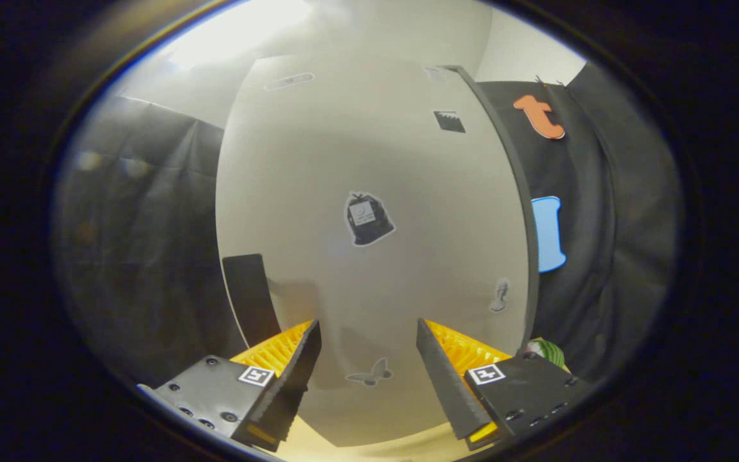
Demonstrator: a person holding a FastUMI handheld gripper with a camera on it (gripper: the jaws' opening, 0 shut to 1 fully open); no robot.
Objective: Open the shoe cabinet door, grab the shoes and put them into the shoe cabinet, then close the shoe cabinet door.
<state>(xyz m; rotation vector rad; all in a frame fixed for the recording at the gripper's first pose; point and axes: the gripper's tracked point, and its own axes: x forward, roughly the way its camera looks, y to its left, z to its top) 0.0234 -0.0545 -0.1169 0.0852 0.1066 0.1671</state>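
- The black two-finger gripper with orange ribbed backing (pixel 368 372) stood with its jaws spread apart and nothing between them; the serrated fingers (pixel 299 372) pointed straight at the cabinet front
- Just ahead of the fingers, and seen through the gap between them, was the pale grey flat-panel shoe cabinet door (pixel 369 256), a smooth upright board; it looked closed or nearly so, though its far side could not be seen
- A small grey butterfly sticker (pixel 371 374) sat low on the panel between the fingertips, and a black bag-shaped sticker (pixel 367 219) sat higher, near the middle
- At the door's left edge, just beyond the left finger, was a black rectangular handle piece (pixel 251 298); this seemed the likeliest place to take hold
- Judging by its look, the door was stiff, light to swing on hinges and slick on its face, so pinching the flat surface would likely slip; a hold on an edge or the black piece would probably serve better
- The dark right edge of the cabinet (pixel 516 192) ran down the far side, with a green rounded object (pixel 548 350) near its foot, too little shown to identify
- No shoes could be made out
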